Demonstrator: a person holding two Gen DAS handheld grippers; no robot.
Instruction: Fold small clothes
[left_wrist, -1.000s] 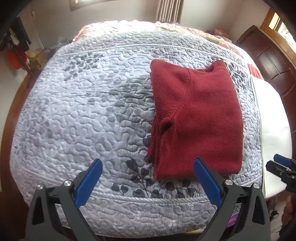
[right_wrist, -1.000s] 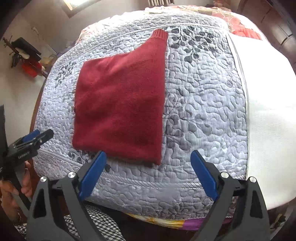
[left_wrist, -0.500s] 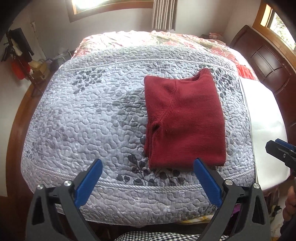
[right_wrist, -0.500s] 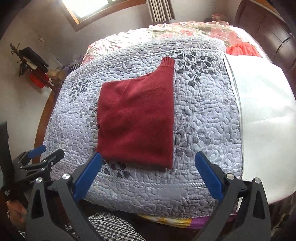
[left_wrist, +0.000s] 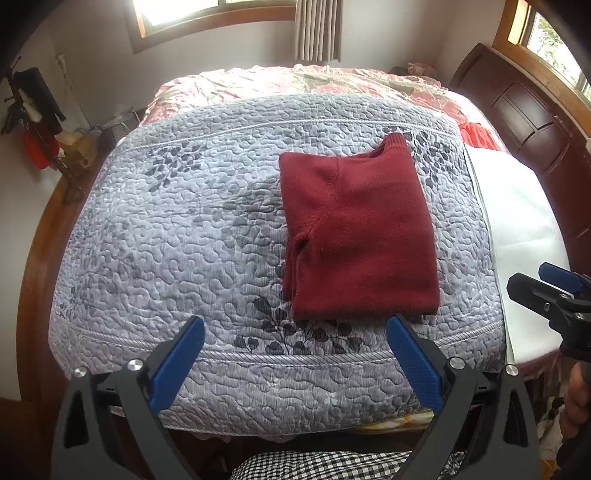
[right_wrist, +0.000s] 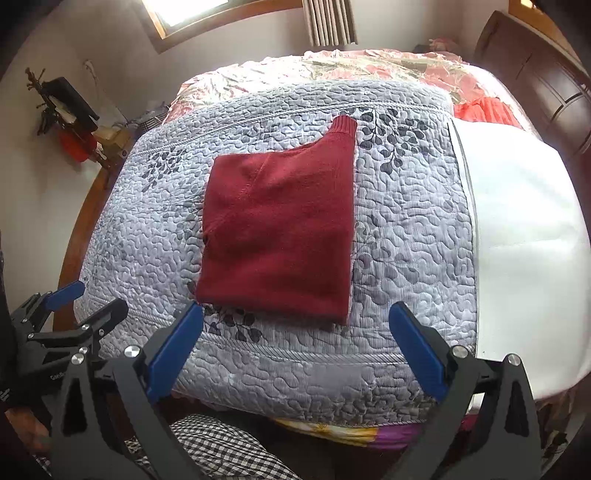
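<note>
A dark red sweater (left_wrist: 358, 229) (right_wrist: 280, 229) lies folded into a neat rectangle on the grey quilted bedspread (left_wrist: 177, 236) (right_wrist: 406, 240), its ribbed cuff at the far right corner. My left gripper (left_wrist: 295, 336) hangs open over the near edge of the bed, just short of the sweater's hem, holding nothing. My right gripper (right_wrist: 295, 325) is also open and empty, its left fingertip close to the sweater's near left corner. Each gripper shows at the edge of the other's view: the right one (left_wrist: 546, 288) and the left one (right_wrist: 88, 302).
A white sheet (right_wrist: 524, 236) covers the right side of the bed, with pink floral bedding (left_wrist: 314, 81) at the far end. A dark wooden headboard (left_wrist: 528, 110) stands at right. A cluttered stand (right_wrist: 70, 110) is by the left wall. Checked cloth (right_wrist: 221, 446) lies below the grippers.
Both grippers have pulled back and up from the sweater, so the bed looks smaller and the window and walls have come into view. The sweater has not moved.
</note>
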